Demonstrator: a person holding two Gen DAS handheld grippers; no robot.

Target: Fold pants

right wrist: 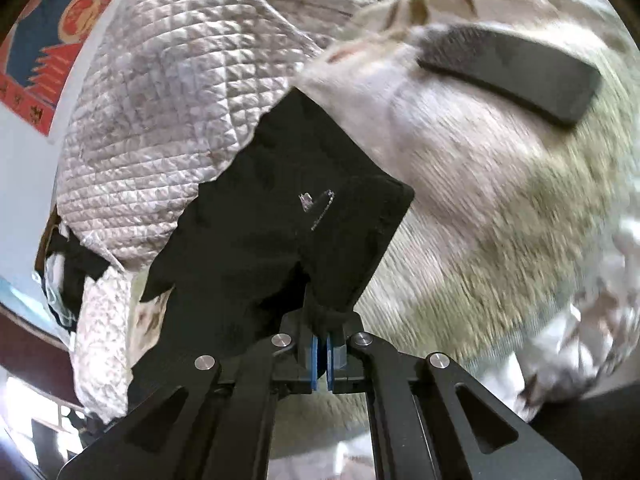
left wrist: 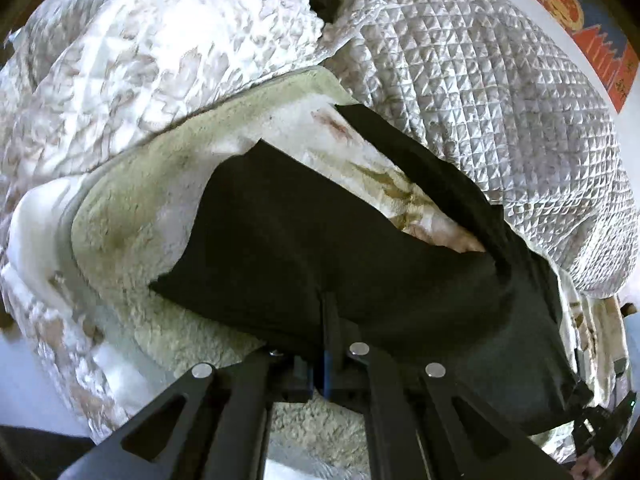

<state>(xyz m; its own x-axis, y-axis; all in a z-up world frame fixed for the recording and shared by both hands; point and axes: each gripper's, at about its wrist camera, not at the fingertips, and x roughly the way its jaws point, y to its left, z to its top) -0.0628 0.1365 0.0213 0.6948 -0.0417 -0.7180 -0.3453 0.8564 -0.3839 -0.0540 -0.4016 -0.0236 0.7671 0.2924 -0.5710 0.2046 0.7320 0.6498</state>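
Open fleece blanket point(left wrist: 132, 220) is seen at nine o'clock of the black pants point(left wrist: 320, 248) in the left wrist view — room for a gripper is offered there. From twelve to three o'clock the way is walled by a heaped quilted comforter point(left wrist: 480, 80), with a crumpled white quilt point(left wrist: 140, 52) bunched at eleven. In the right wrist view, bare fleece lies at three o'clock of the pants — though a dark flat remote-like object point(right wrist: 516, 72) rests at one o'clock.
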